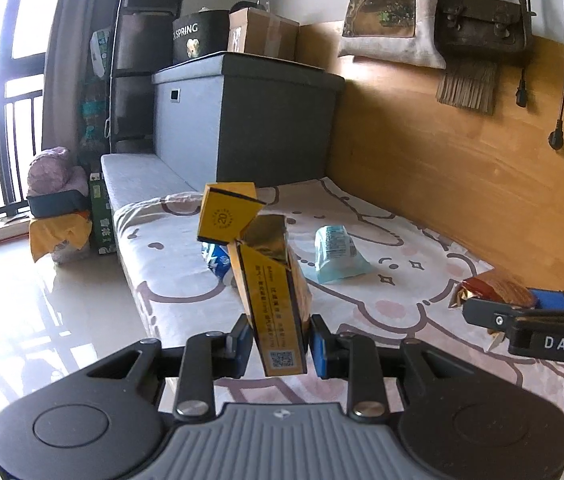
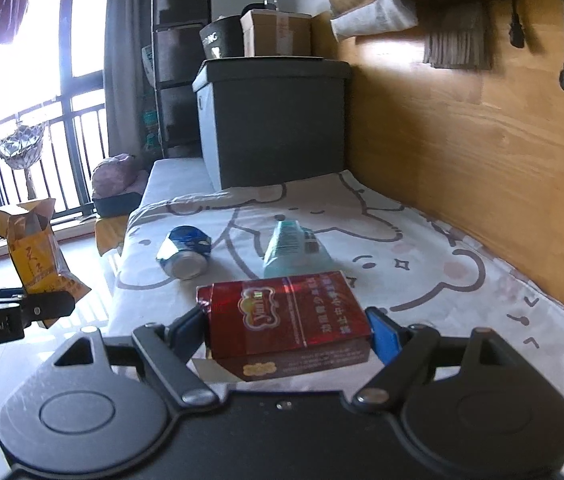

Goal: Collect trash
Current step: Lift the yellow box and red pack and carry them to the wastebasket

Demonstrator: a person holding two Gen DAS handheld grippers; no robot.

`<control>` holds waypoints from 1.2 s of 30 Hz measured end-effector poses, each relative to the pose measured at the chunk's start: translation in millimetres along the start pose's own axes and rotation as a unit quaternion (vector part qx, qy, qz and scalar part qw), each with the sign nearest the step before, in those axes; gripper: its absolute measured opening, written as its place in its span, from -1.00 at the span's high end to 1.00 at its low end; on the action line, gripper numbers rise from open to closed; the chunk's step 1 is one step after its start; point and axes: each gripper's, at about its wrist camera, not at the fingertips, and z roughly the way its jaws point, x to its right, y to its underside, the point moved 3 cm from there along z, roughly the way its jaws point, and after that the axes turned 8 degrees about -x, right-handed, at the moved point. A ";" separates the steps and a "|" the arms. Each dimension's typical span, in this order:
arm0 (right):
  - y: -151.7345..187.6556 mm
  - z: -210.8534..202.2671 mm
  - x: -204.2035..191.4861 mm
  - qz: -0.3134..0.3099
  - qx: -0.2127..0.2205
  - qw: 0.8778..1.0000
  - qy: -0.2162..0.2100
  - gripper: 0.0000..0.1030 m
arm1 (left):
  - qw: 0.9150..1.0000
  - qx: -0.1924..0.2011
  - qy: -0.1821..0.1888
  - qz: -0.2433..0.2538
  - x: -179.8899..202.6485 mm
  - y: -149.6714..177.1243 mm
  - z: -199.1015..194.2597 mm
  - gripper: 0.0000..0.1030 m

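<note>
My left gripper (image 1: pixel 279 340) is shut on an open yellow cigarette box (image 1: pixel 269 280), held upright above the bed's front edge; the box also shows in the right wrist view (image 2: pixel 35 256). My right gripper (image 2: pixel 288 330) is shut on a red cigarette pack (image 2: pixel 286 320), held flat above the bed; the pack shows at the right edge of the left wrist view (image 1: pixel 494 288). A crushed blue can (image 2: pixel 183 252) and a light-blue tissue packet (image 2: pixel 294 246) lie on the cartoon bedsheet (image 2: pixel 422 280) ahead of both grippers.
A grey storage box (image 2: pixel 273 120) stands at the bed's far end with a cardboard box (image 2: pixel 277 32) on top. A wooden wall panel (image 2: pixel 482 140) runs along the right. Glossy floor (image 1: pixel 41 300) and a balcony door lie to the left.
</note>
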 end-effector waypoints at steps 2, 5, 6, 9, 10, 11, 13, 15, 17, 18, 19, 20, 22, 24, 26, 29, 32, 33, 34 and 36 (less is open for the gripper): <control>0.7 -0.4 -8.6 -0.005 -0.002 1.000 -0.003 -0.63 | 1.000 0.000 -0.002 -0.003 -5.5 2.2 -4.5 0.39; 2.1 -0.1 -23.6 -0.010 -0.006 1.000 -0.008 -0.63 | 1.000 0.001 -0.007 -0.010 -16.8 6.9 -10.9 0.39; 2.2 1.0 -29.5 -0.011 -0.007 1.000 -0.010 -0.63 | 1.000 0.001 -0.009 -0.013 -22.0 8.6 -13.5 0.39; 2.7 4.5 -46.8 -0.016 -0.009 1.000 -0.020 -0.63 | 1.000 0.000 -0.017 -0.022 -38.5 14.4 -20.3 0.39; 3.0 5.6 -54.2 -0.018 -0.008 1.000 -0.024 -0.63 | 0.999 0.000 -0.020 -0.025 -44.5 16.3 -22.4 0.39; 3.5 6.2 -60.8 -0.020 -0.005 0.999 -0.028 -0.63 | 0.999 -0.001 -0.024 -0.029 -50.9 18.2 -24.4 0.39; 3.2 8.6 -74.8 -0.025 -0.003 0.999 -0.036 -0.63 | 0.999 -0.001 -0.032 -0.038 -65.1 22.0 -28.4 0.39; 4.5 11.9 -87.4 -0.029 -0.005 0.999 -0.041 -0.63 | 0.998 -0.001 -0.037 -0.046 -78.3 25.2 -32.3 0.39; 5.9 16.2 -99.6 -0.034 -0.010 0.998 -0.049 -0.63 | 0.998 -0.001 -0.043 -0.054 -90.7 28.2 -35.8 0.39; 6.8 18.2 -106.5 -0.038 -0.013 0.998 -0.052 -0.63 | 0.997 -0.001 -0.046 -0.058 -97.9 30.1 -37.6 0.39; 7.8 20.3 -114.1 -0.042 -0.015 0.997 -0.055 -0.63 | 0.997 -0.001 -0.049 -0.063 -104.5 32.0 -39.1 0.39; 8.8 22.1 -120.5 -0.045 -0.017 0.997 -0.059 -0.63 | 0.996 -0.001 -0.051 -0.066 -110.2 33.8 -40.5 0.39; 11.0 26.0 -135.1 -0.050 -0.021 0.996 -0.074 -0.63 | 0.996 -0.001 -0.057 -0.074 -123.0 38.0 -42.7 0.39; 13.7 29.7 -148.8 -0.054 -0.025 0.994 -0.094 -0.63 | 0.995 -0.003 -0.061 -0.079 -134.2 42.4 -44.2 0.39; 17.6 34.3 -162.5 -0.061 -0.036 0.991 -0.109 -0.63 | 0.995 -0.004 -0.065 -0.080 -144.5 48.0 -44.8 0.39; 24.4 43.5 -182.9 -0.078 -0.048 0.989 -0.120 -0.63 | 0.994 -0.008 -0.069 -0.082 -157.9 57.5 -44.5 0.39; 31.4 55.1 -200.9 -0.085 -0.065 0.986 -0.132 -0.63 | 0.993 -0.019 -0.076 -0.089 -174.8 69.2 -38.3 0.39; 32.9 60.8 -206.2 -0.087 -0.072 0.984 -0.134 -0.63 | 0.992 -0.022 -0.078 -0.092 -180.4 72.7 -36.1 0.39; 35.0 65.6 -211.6 -0.089 -0.078 0.983 -0.138 -0.63 | 0.992 -0.026 -0.080 -0.095 -185.8 76.7 -33.3 0.39; 40.1 77.8 -222.4 -0.094 -0.094 0.980 -0.145 -0.63 | 0.991 -0.034 -0.085 -0.097 -196.4 82.7 -25.5 0.39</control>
